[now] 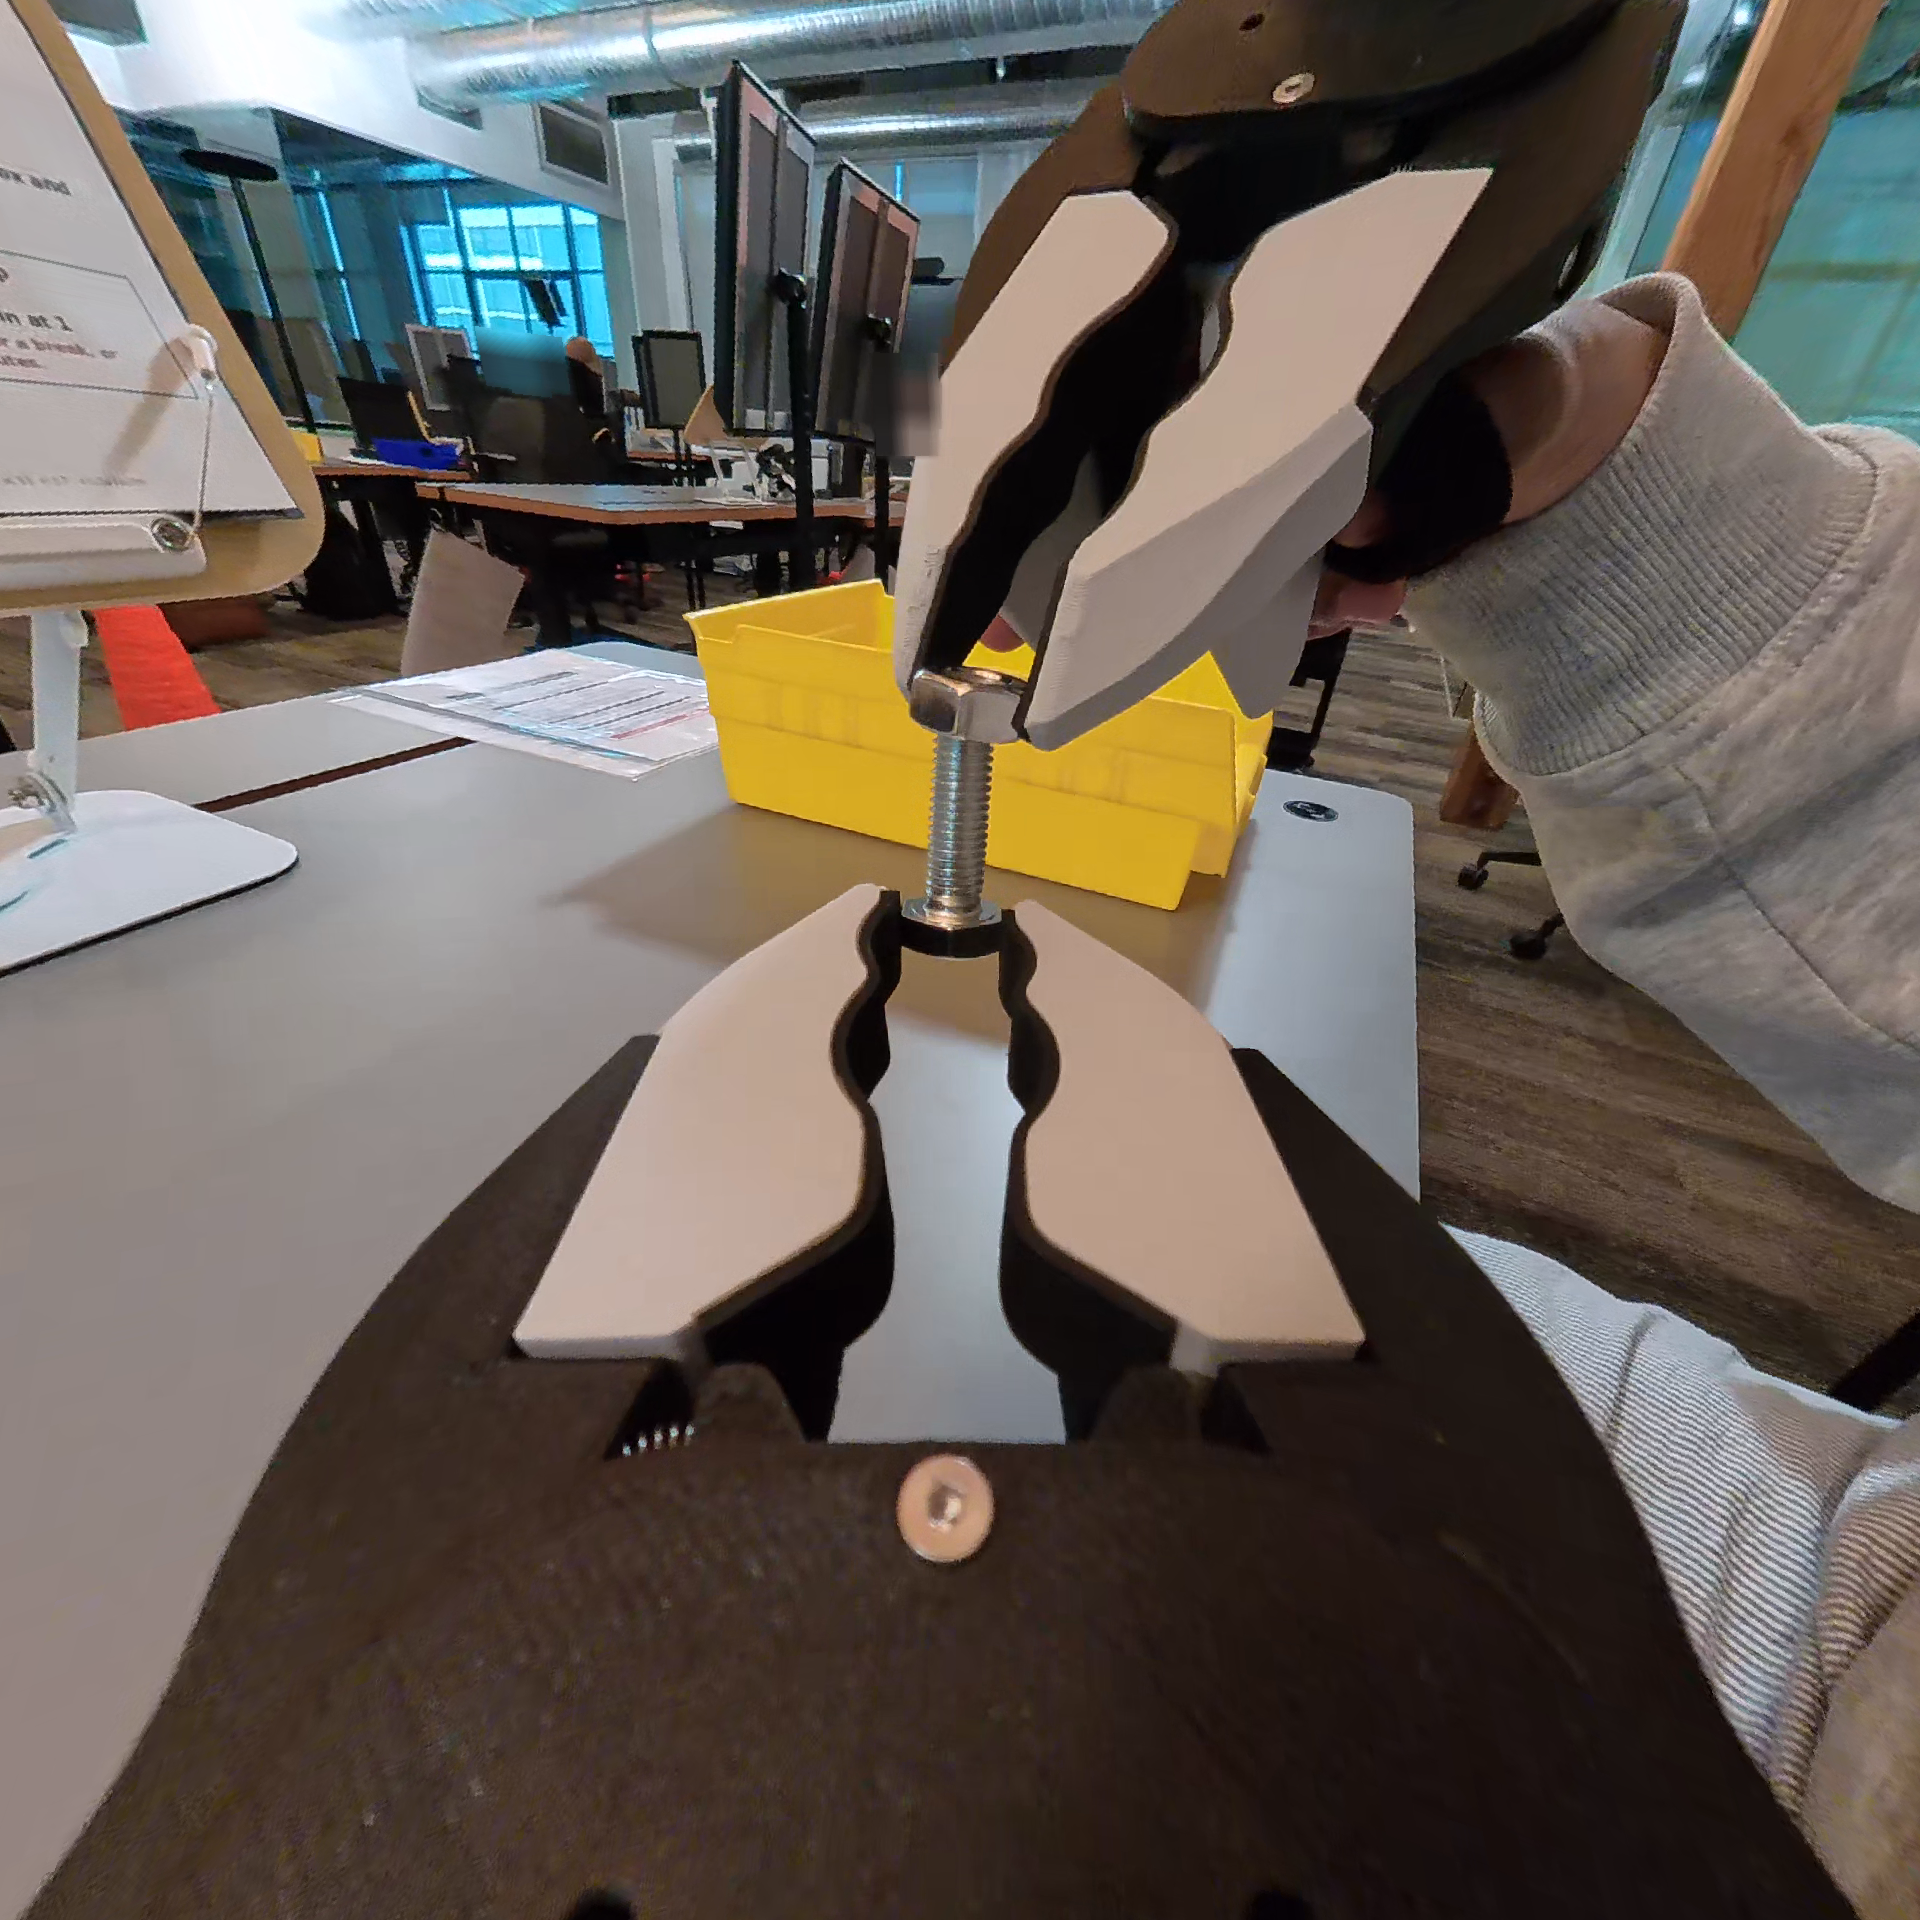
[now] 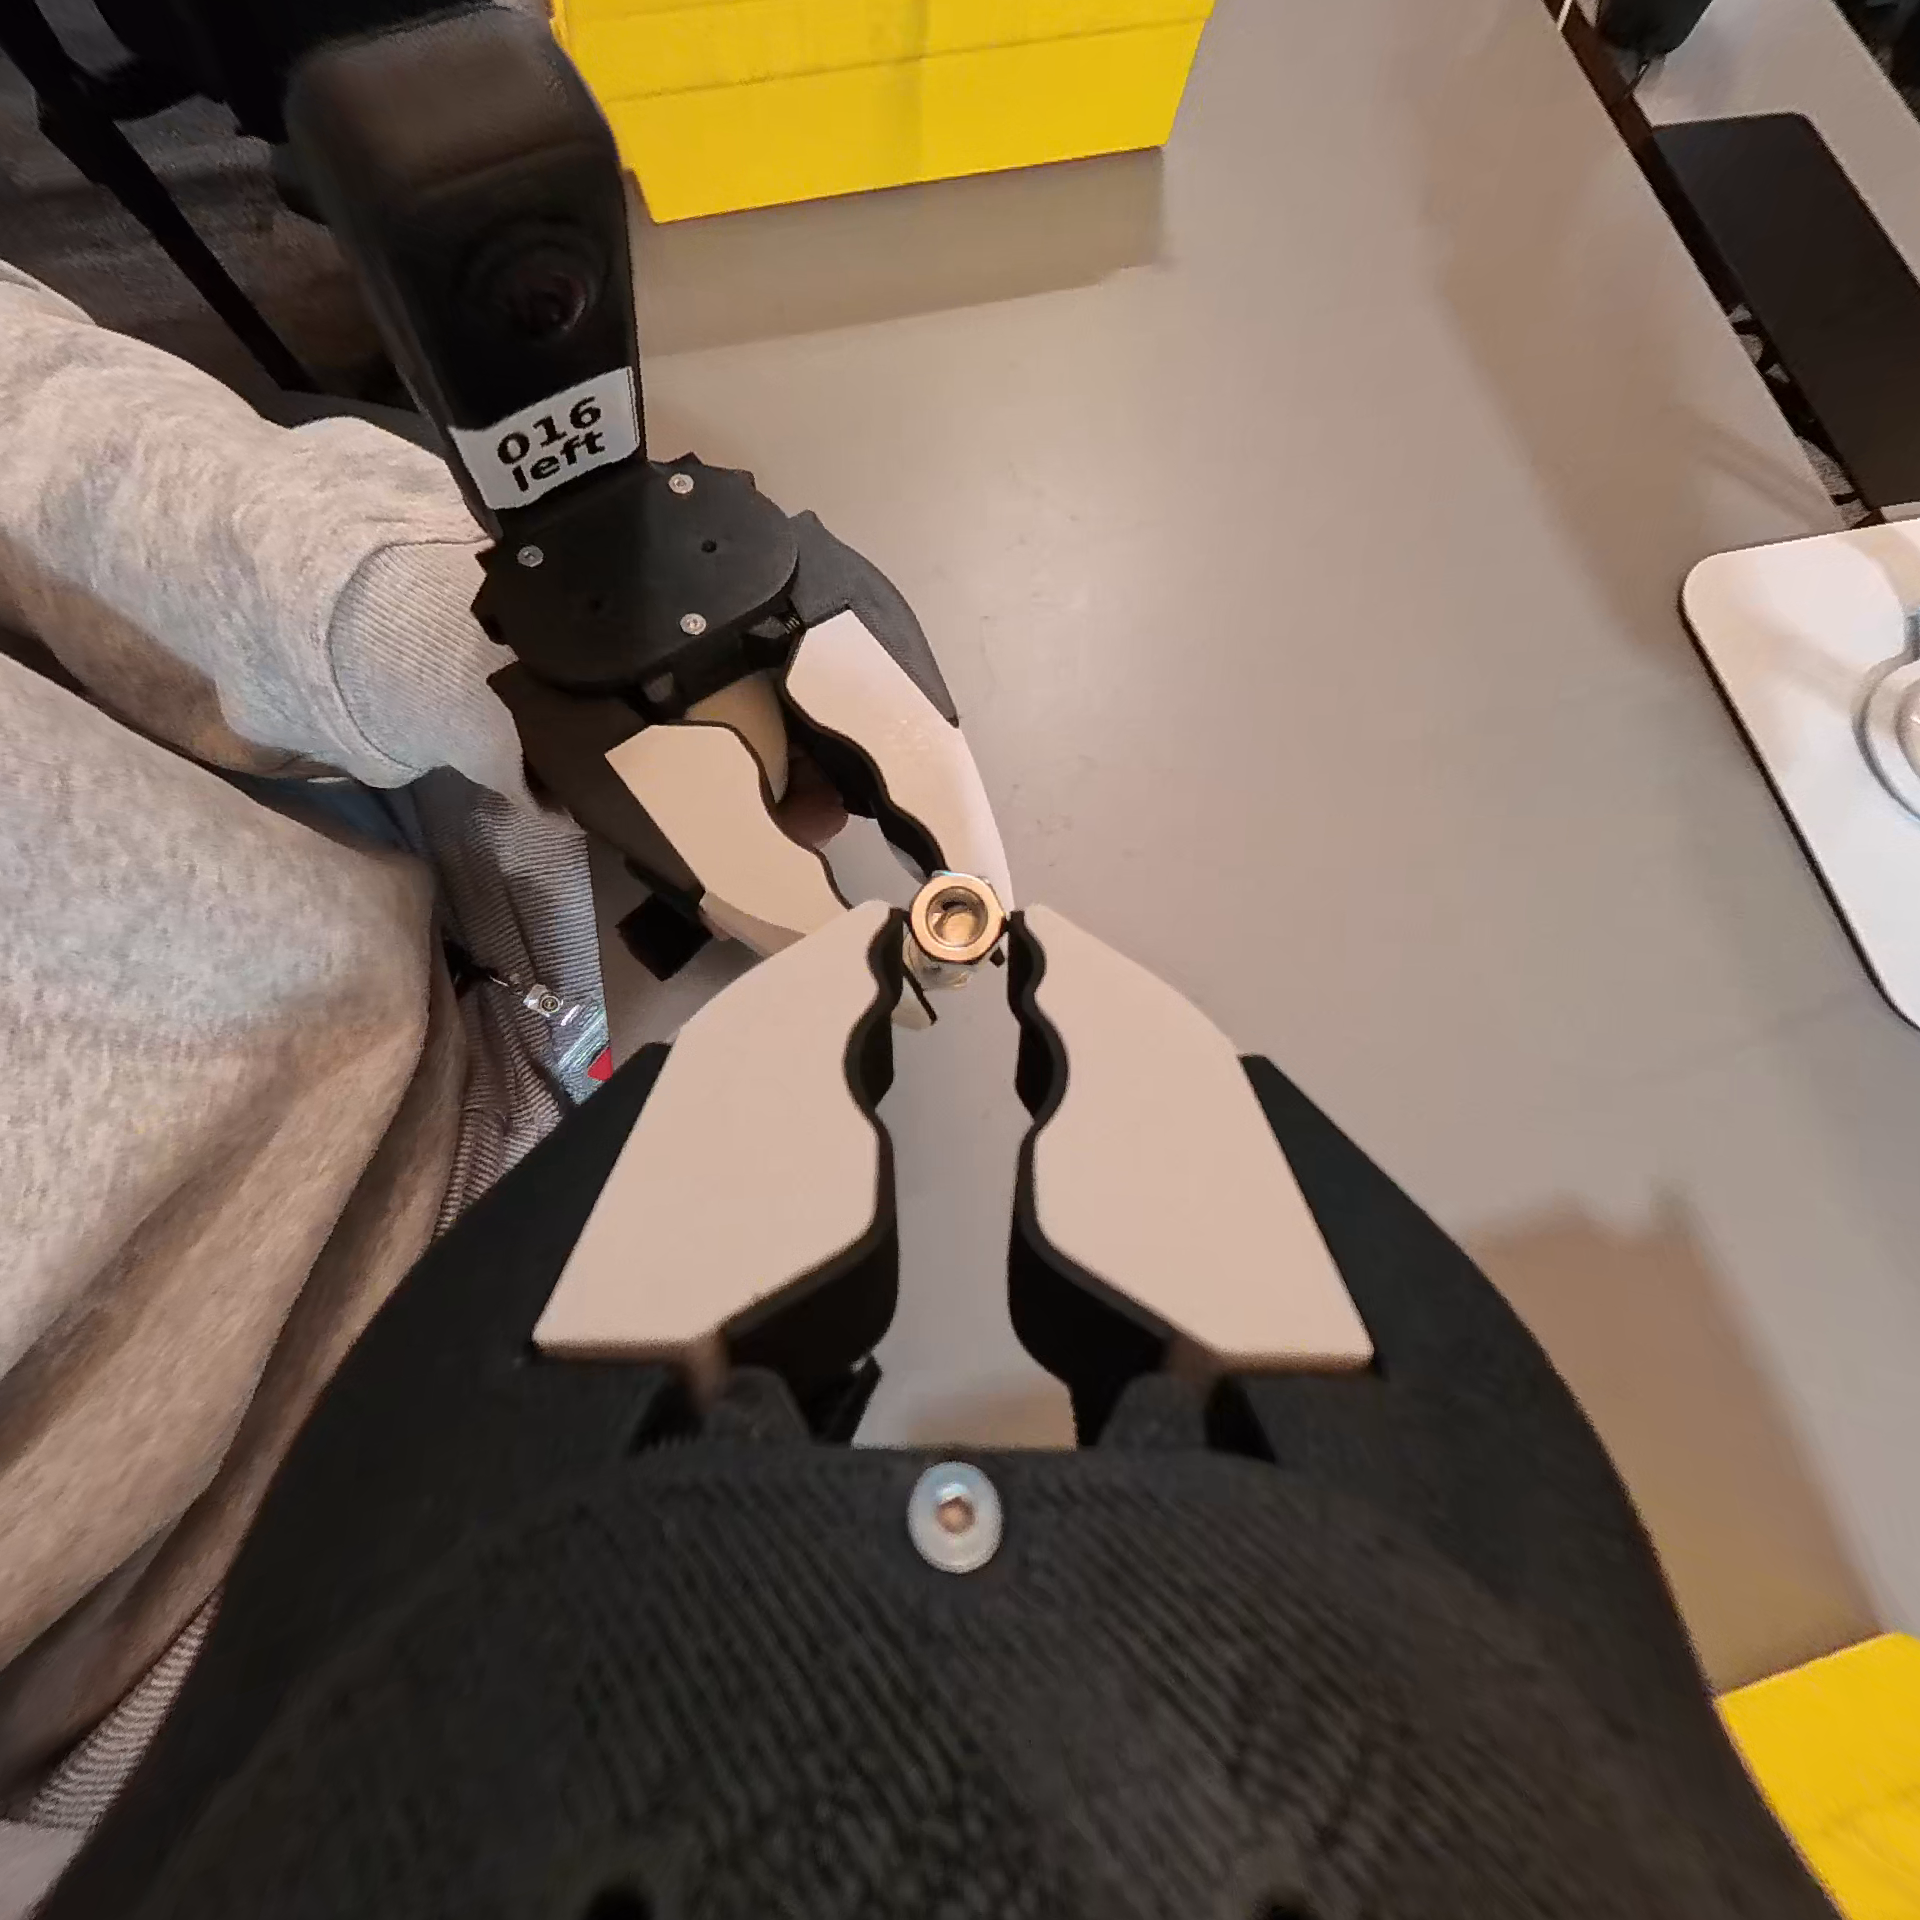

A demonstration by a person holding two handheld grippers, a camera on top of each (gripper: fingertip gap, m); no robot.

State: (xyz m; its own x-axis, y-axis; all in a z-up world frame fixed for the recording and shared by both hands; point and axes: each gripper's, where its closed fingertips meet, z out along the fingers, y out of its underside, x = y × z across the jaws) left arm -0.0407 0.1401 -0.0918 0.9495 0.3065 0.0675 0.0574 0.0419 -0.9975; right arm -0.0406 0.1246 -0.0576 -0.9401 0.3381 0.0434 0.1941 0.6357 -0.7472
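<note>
A silver threaded bolt [image 1: 959,821] stands upright above the grey table [image 1: 312,1039]. My left gripper [image 1: 951,925] is shut on the bolt's lower end, where a black piece sits between the fingertips. My right gripper [image 1: 977,696] comes down from above and is shut on a silver hex nut [image 1: 961,704] at the top of the thread. In the right wrist view, the right gripper [image 2: 951,925] pinches the nut [image 2: 951,923] seen end-on. The left gripper [image 2: 914,878] reaches in from the upper left just beneath it. The bolt's lower end is hidden.
A yellow bin [image 1: 831,717] stands behind the bolt and shows at the top of the right wrist view [image 2: 883,94]. A white stand base [image 1: 135,862] sits at the left. A laminated sheet [image 1: 561,696] lies by the bin. The person's grey sleeves flank both grippers. Both grippers' tips are close together, under 4 cm apart.
</note>
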